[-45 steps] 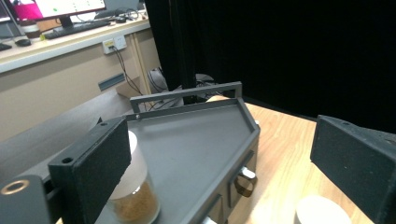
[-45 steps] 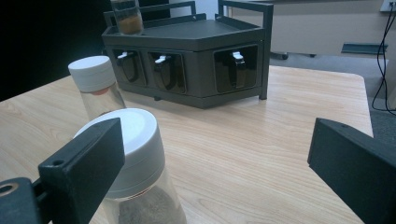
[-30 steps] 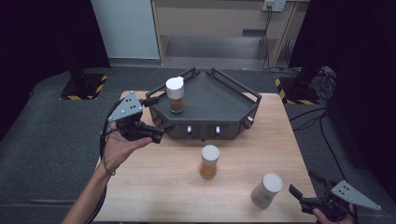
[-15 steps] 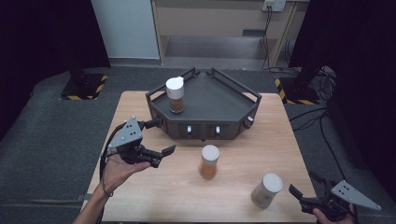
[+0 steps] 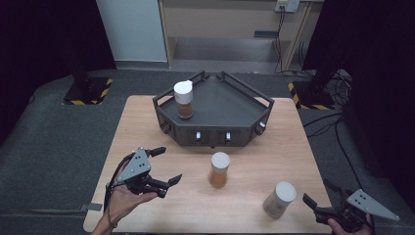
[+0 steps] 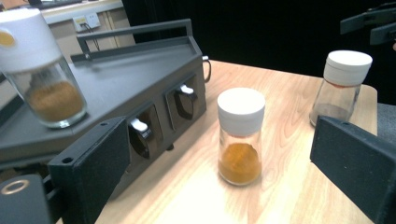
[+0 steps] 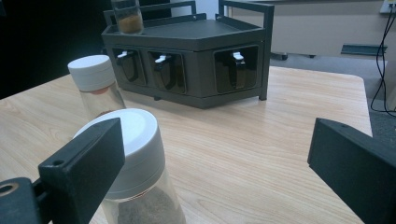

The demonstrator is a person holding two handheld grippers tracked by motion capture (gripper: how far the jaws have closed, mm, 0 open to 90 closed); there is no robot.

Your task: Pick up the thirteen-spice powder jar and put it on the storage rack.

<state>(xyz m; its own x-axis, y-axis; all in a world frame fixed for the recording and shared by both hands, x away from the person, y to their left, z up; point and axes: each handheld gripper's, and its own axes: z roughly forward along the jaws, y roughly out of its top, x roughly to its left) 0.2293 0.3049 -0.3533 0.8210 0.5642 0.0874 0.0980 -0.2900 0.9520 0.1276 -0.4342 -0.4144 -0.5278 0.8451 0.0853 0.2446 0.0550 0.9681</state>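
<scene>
A black angular rack (image 5: 230, 105) stands at the back middle of the wooden table (image 5: 147, 122). One white-capped jar of brown powder (image 5: 183, 99) stands on its top left corner. A second jar, holding orange powder (image 5: 219, 170), stands upright on the table in front of the rack. A third jar with dark contents (image 5: 279, 199) stands near the front right. My left gripper (image 5: 169, 165) is open at the front left, its jaws pointing at the orange jar (image 6: 240, 135) from a distance. My right gripper (image 5: 317, 193) is open just right of the dark jar (image 7: 135, 154).
The rack front (image 7: 187, 70) has several small compartments with white-tipped handles. Dark floor surrounds the table, with hazard-striped bases at the back left (image 5: 88, 93) and back right. Bare wood lies between the jars and the table's right edge (image 7: 327, 107).
My left gripper has pulled back from the rack's left corner toward the front left of the table. The right gripper and the jars have stayed put.
</scene>
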